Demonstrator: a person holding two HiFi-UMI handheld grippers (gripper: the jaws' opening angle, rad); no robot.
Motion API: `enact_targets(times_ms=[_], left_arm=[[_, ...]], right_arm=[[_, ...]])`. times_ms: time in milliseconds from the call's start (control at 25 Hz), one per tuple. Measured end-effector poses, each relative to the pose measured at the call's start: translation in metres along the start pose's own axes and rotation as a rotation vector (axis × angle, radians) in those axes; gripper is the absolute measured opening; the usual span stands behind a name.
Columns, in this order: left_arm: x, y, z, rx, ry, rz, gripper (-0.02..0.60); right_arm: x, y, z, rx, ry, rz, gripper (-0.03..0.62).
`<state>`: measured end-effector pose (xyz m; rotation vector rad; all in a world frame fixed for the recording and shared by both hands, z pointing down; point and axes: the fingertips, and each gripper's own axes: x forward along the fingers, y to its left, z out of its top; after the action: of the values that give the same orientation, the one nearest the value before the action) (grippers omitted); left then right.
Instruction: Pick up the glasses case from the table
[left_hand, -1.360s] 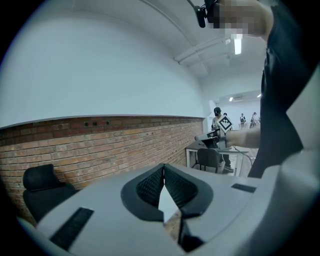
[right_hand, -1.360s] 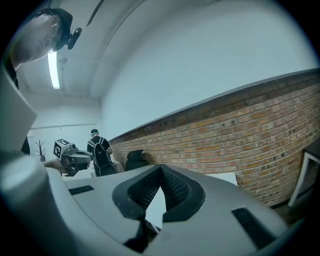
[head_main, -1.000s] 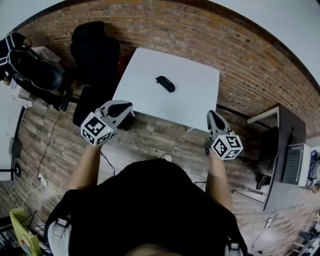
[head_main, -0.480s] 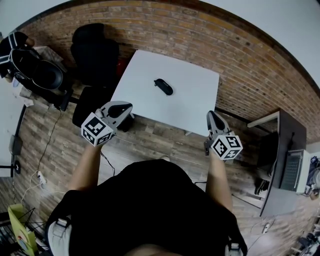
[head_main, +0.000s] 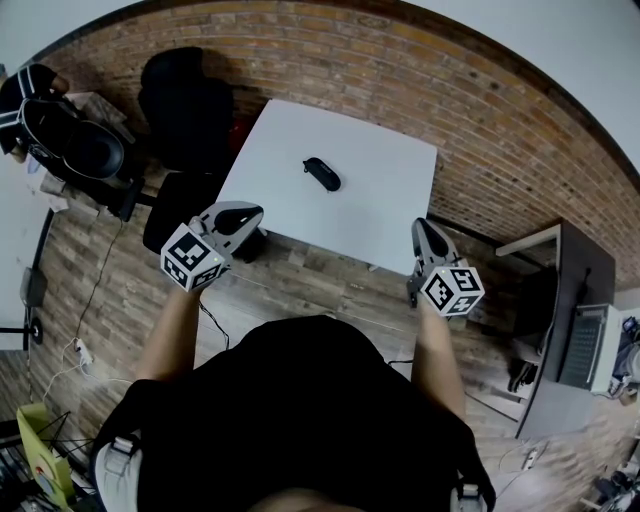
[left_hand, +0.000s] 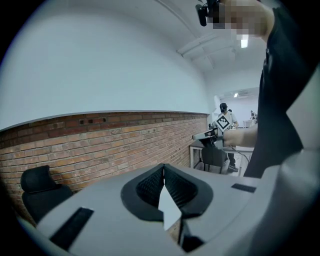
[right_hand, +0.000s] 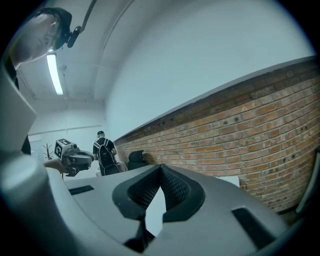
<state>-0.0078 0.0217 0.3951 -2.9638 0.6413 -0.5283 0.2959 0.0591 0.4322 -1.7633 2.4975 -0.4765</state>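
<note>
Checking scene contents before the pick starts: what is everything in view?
table: one, white, centre, by the brick wall
glasses case: one, black, lying on the table
office chairs: at least two, black, left of the table
desk: one, dark, far right
brick wall: red-brown, behind the table
floor: wood planks
bystander: one, dark clothes, background
left gripper: grey, shut, empty, near-left table corner
right gripper: grey, shut, empty, near-right corner

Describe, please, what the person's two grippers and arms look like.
Both the left gripper and the right gripper have light grey bodies tapering to a point, with black ribbed pads lining the jaws. Each carries a white cube printed with black square markers. The person wears a black top; the forearms are bare.
</note>
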Motion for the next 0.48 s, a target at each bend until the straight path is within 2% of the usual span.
enact_targets(times_ms=[480], left_arm=[[0.038,-0.003,0.006,0.008,0.028,0.010,0.011]], right_arm=[[0.010,-0.036,0.005,0.003,0.003,0.027,0.015]])
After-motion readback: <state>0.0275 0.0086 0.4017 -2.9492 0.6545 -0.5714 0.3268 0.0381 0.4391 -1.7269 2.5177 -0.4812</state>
